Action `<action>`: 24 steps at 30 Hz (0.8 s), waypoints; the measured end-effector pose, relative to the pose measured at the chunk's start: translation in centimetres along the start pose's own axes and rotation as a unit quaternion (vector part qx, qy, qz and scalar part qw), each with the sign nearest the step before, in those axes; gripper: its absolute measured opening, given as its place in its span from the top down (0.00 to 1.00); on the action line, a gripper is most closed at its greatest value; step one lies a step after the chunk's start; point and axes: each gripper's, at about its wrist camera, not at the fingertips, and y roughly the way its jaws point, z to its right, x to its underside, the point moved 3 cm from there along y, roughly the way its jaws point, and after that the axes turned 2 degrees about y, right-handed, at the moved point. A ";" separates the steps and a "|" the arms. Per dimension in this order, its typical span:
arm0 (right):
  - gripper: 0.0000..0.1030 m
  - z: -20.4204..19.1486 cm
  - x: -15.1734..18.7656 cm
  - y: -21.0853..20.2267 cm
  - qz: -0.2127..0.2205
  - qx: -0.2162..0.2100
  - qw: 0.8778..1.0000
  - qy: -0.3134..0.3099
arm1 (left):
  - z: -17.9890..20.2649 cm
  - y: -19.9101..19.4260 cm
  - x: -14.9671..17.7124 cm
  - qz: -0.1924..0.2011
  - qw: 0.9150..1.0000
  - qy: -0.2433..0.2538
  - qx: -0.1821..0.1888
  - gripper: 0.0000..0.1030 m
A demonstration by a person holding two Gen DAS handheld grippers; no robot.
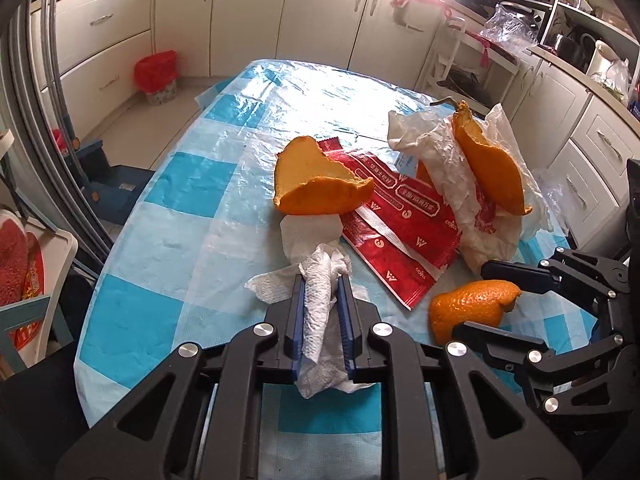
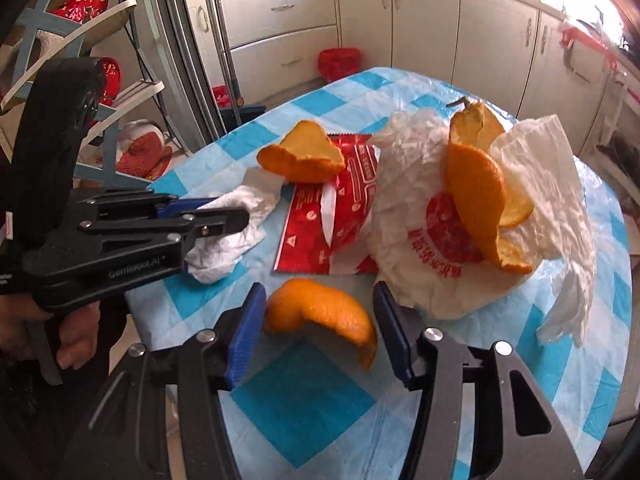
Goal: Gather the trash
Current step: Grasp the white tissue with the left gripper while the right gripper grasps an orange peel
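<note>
1. The left claw (image 1: 322, 292) is clenched on a crumpled tissue (image 1: 320, 304) at the worktop's (image 1: 168, 216) near edge.
2. The right claw (image 2: 318, 322) is released, its pads either side of a peel (image 2: 324, 312) without touching it.
3. At 12 o'clock from that peel lies a red wrapper (image 2: 344, 216), with a second peel (image 2: 300, 158) on its far corner.
4. At 2 o'clock a white bag (image 2: 404, 216) carries a third peel (image 2: 480, 192).
5. A hand (image 2: 76, 340) grips the left claw's handle.
</note>
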 end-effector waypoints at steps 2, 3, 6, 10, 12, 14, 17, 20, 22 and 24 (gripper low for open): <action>0.50 -0.1 0.2 -0.2 -0.006 -0.007 1.000 -0.002 | 0.0 0.0 0.0 0.001 1.000 -0.001 -0.001 0.85; 0.54 -0.1 0.4 -0.3 -0.008 -0.008 1.000 -0.003 | 0.0 0.0 0.0 0.001 1.000 0.000 -0.002 0.85; 0.72 0.1 0.6 -0.5 -0.010 -0.024 1.000 0.013 | 0.0 0.0 0.1 0.003 1.000 0.000 -0.004 0.85; 0.75 0.1 0.7 -0.6 -0.011 -0.032 0.999 0.019 | -0.1 -0.1 0.2 0.004 1.000 0.000 -0.004 0.85; 0.68 0.1 0.8 -0.7 -0.010 -0.026 0.999 0.016 | 0.0 -0.1 0.2 0.005 1.000 -0.001 -0.005 0.85; 0.65 -0.1 0.7 -1.0 -0.002 -0.022 1.000 0.011 | 0.0 -0.1 0.2 0.006 1.000 0.000 -0.006 0.85; 0.65 -0.1 0.5 -1.5 0.012 -0.024 1.000 0.012 | 0.0 -0.1 0.2 0.006 1.000 0.001 -0.006 0.85; 0.71 0.0 0.5 -1.2 0.007 -0.025 1.000 0.013 | 0.0 -0.1 0.2 0.007 1.000 0.001 -0.005 0.85; 0.76 0.0 0.6 -1.1 0.003 -0.024 1.000 0.011 | 0.0 -0.1 0.2 0.007 1.000 0.001 -0.005 0.85; 0.82 0.0 0.6 -1.2 0.001 -0.027 1.000 0.010 | 0.1 -0.1 0.2 0.008 1.000 0.002 -0.005 0.85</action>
